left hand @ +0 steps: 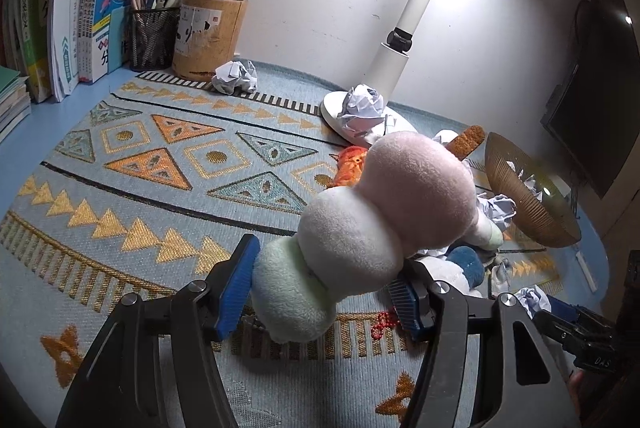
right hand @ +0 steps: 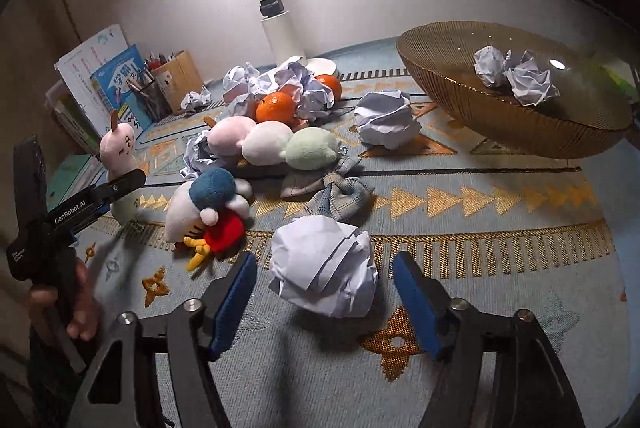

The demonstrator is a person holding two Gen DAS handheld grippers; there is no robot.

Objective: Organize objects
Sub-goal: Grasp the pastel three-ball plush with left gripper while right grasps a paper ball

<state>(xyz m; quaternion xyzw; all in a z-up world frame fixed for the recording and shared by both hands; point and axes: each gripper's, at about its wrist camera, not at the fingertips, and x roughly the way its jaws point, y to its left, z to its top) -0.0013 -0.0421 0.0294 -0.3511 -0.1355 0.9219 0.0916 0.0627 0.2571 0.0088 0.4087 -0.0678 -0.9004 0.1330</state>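
Observation:
My left gripper [left hand: 320,292] is shut on a plush dango skewer [left hand: 360,224] of pink, white and green balls, held by its green end above the mat; it also shows in the right wrist view [right hand: 118,155]. My right gripper [right hand: 324,292] is open, its blue pads either side of a crumpled paper ball [right hand: 324,268] lying on the mat. A second dango plush [right hand: 272,143], a blue-and-white plush bird [right hand: 208,207], two oranges [right hand: 276,107] and more paper balls [right hand: 384,119] lie beyond. A brown ribbed bowl [right hand: 480,107] at the right holds paper balls [right hand: 516,75].
A white lamp post [left hand: 416,7] stands on its base [left hand: 340,115] at the back. Books [left hand: 108,11], a mesh pen cup [left hand: 154,35] and a wooden pen holder [left hand: 208,35] line the back left. A plaid bow [right hand: 332,191] lies mid-mat. A dark monitor [left hand: 592,99] stands far right.

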